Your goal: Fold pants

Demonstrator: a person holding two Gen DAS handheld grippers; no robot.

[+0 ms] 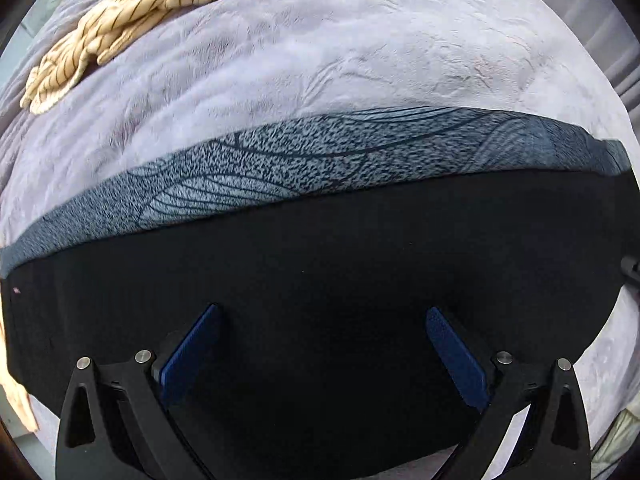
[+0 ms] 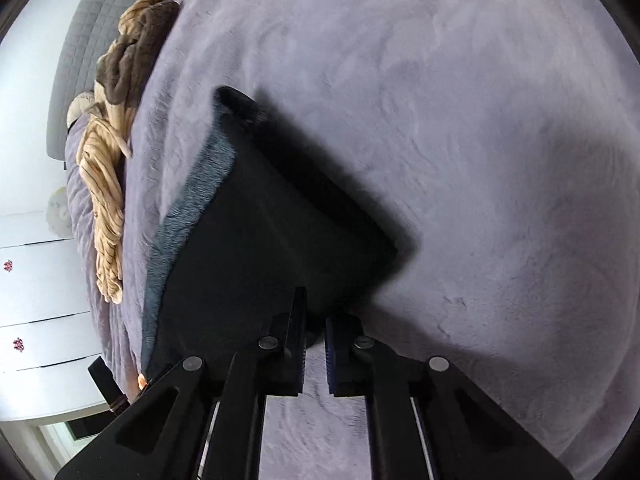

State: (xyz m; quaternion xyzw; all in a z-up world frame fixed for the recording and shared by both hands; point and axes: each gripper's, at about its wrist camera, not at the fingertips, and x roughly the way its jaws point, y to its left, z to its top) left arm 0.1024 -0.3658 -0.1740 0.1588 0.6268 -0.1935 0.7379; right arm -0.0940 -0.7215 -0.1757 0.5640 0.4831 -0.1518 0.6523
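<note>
Two layers show on your black pants (image 1: 320, 272), matte outside, speckled fleece lining, lying flat mid-bed on plush lilac blanket (image 1: 320, 60). Left tool (image 1: 322, 344) gapes above; right tool (image 2: 316, 344) pinches their corner.

Beyond my left fingers (image 1: 204, 356), the black pants (image 1: 320, 280) run off both picture edges; whether my right fingers (image 2: 297, 344) pinch their corner is hidden.

A home bedroom: lilac plush bedspread (image 2: 460, 120), grey quilted headboard (image 2: 86, 40), white drawers (image 2: 40, 280).
</note>
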